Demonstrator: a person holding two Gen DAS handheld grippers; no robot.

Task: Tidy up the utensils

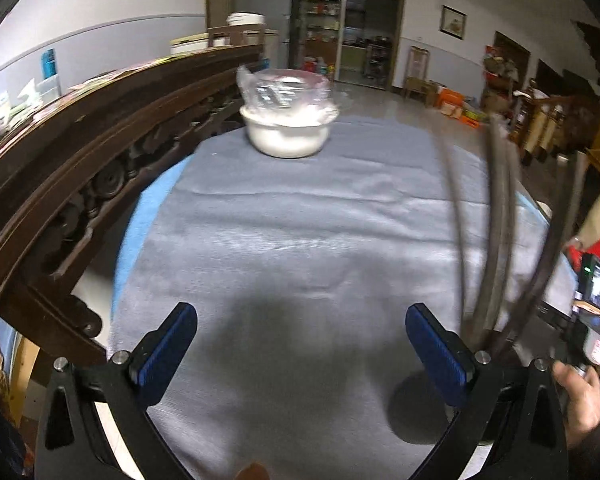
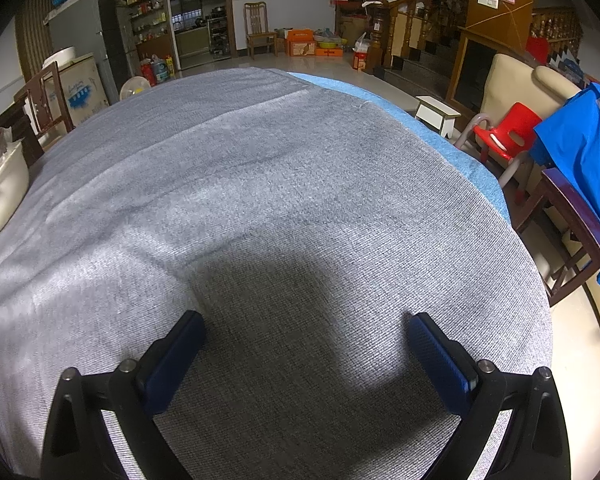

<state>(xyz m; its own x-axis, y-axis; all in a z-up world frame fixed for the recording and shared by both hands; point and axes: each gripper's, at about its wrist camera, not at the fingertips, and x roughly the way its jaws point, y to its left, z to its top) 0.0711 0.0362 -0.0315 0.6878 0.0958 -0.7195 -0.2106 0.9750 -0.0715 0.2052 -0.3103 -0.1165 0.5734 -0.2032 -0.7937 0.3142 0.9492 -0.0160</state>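
A white bowl (image 1: 287, 134) stands at the far end of the grey cloth-covered table (image 1: 300, 240), with a clear plastic bag (image 1: 286, 94) bulging out of it; the bag's contents are too blurred to tell. The bowl also shows at the left edge of the right wrist view (image 2: 0, 192). My left gripper (image 1: 300, 344) is open and empty, low over the near part of the cloth, well short of the bowl. My right gripper (image 2: 306, 352) is open and empty over bare cloth. No loose utensils show on the table.
A dark carved wooden rail (image 1: 80, 168) runs along the table's left side. Blurred dark cables (image 1: 496, 220) hang at the right of the left wrist view, near the other hand (image 1: 580, 396). A red chair (image 2: 508, 132) and a blue cloth over a wooden chair (image 2: 580, 152) stand beyond the table's right edge.
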